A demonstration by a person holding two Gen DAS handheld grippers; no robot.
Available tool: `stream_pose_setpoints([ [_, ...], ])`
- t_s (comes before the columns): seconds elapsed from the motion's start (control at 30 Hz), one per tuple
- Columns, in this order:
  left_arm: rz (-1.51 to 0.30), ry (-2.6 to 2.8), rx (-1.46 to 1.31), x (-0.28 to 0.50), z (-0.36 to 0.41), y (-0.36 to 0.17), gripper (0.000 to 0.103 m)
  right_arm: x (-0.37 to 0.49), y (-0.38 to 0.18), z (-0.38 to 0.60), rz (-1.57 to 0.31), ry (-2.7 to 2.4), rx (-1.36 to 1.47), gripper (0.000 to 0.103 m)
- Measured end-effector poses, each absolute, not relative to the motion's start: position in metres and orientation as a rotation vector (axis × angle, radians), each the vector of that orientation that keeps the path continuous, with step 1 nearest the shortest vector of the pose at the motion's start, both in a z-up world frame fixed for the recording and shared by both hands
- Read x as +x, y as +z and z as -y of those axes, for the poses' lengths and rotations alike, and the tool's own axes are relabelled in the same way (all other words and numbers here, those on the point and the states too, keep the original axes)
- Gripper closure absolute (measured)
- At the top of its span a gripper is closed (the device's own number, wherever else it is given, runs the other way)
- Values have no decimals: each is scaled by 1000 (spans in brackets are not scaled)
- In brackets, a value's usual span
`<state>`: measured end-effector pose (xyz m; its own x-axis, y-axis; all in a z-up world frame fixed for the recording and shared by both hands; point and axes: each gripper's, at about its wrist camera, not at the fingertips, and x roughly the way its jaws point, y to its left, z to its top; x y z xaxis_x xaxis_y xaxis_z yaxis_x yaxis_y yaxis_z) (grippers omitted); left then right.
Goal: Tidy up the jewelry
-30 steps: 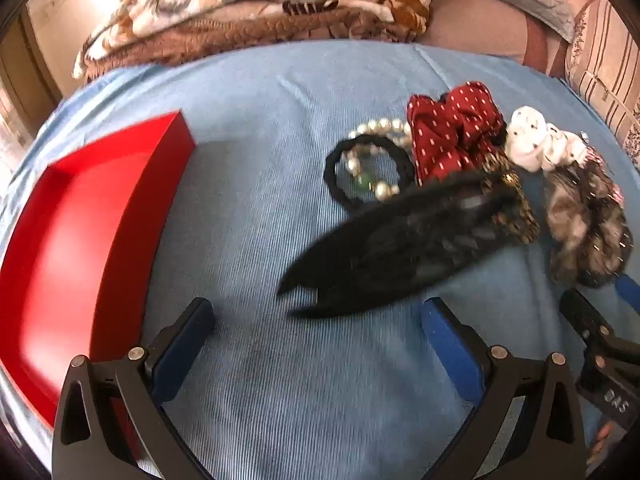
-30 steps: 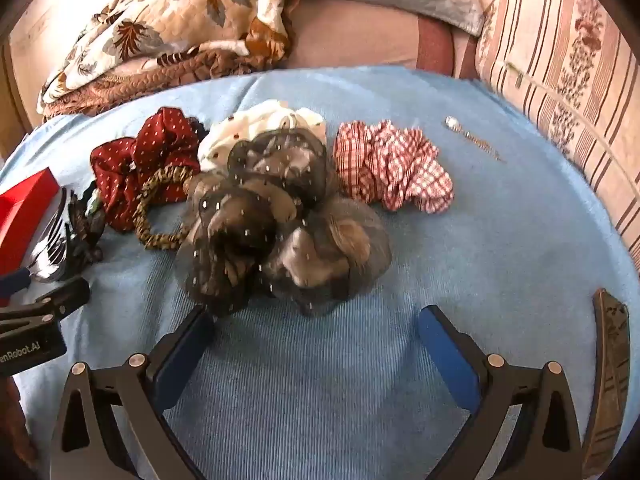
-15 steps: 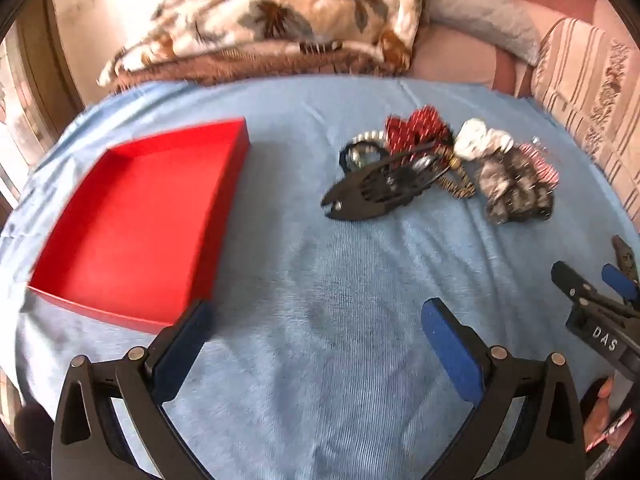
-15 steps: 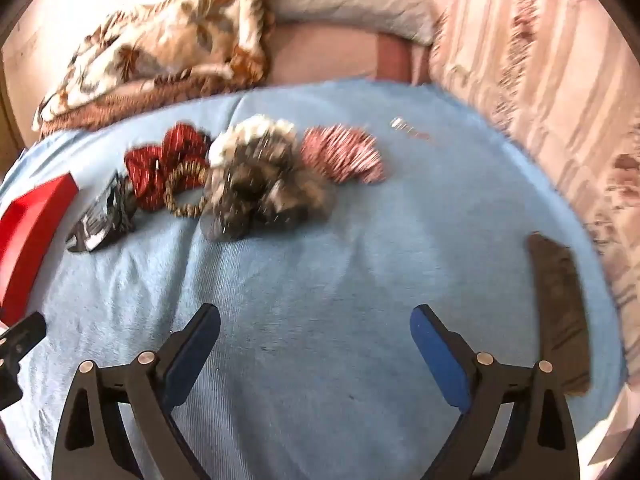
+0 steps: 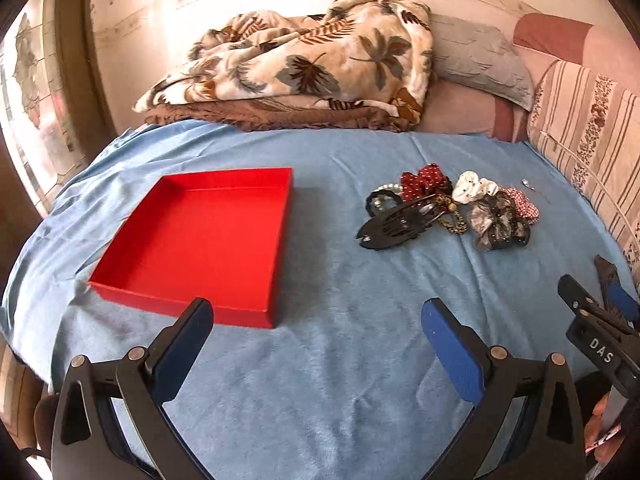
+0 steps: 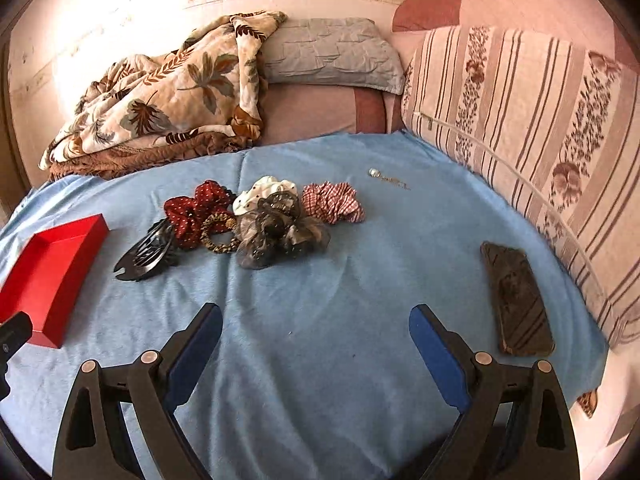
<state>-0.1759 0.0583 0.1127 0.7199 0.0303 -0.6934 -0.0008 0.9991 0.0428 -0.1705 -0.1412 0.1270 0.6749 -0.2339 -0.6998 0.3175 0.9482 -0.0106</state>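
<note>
An empty red tray (image 5: 256, 280) (image 6: 60, 280) lies on the blue cloth at the left. To its right is a pile: a black hair claw (image 5: 392, 228) (image 6: 144, 252), a red dotted scrunchie (image 5: 424, 180) (image 6: 196, 210), a white scrunchie (image 5: 474, 186) (image 6: 260, 196), a grey tulle scrunchie (image 5: 496, 224) (image 6: 276, 232), a checked scrunchie (image 6: 332, 202), a leopard hair tie (image 6: 218, 232) and a pearl bracelet (image 5: 386, 190). My left gripper (image 5: 316, 340) is open and empty, well short of the tray and pile. My right gripper (image 6: 316, 344) is open and empty, pulled back from the pile.
A dark phone (image 6: 516, 300) lies on the cloth at the right. A small silver pin (image 6: 386, 178) lies behind the pile. A leaf-print blanket (image 5: 304, 60) and grey pillow (image 6: 332, 54) lie at the back. A striped cushion (image 6: 540, 140) bounds the right side.
Both grippers have pulled back and up from the pile, so the tray and all the items now look smaller and farther. Nothing was picked up; both stay open.
</note>
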Motion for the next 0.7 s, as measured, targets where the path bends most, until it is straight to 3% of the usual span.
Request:
stream_pose_setpoints([
  [0.7, -840, -10, 81, -177, -55, 99, 0, -182, 87, 150, -877, -358, 134, 6],
])
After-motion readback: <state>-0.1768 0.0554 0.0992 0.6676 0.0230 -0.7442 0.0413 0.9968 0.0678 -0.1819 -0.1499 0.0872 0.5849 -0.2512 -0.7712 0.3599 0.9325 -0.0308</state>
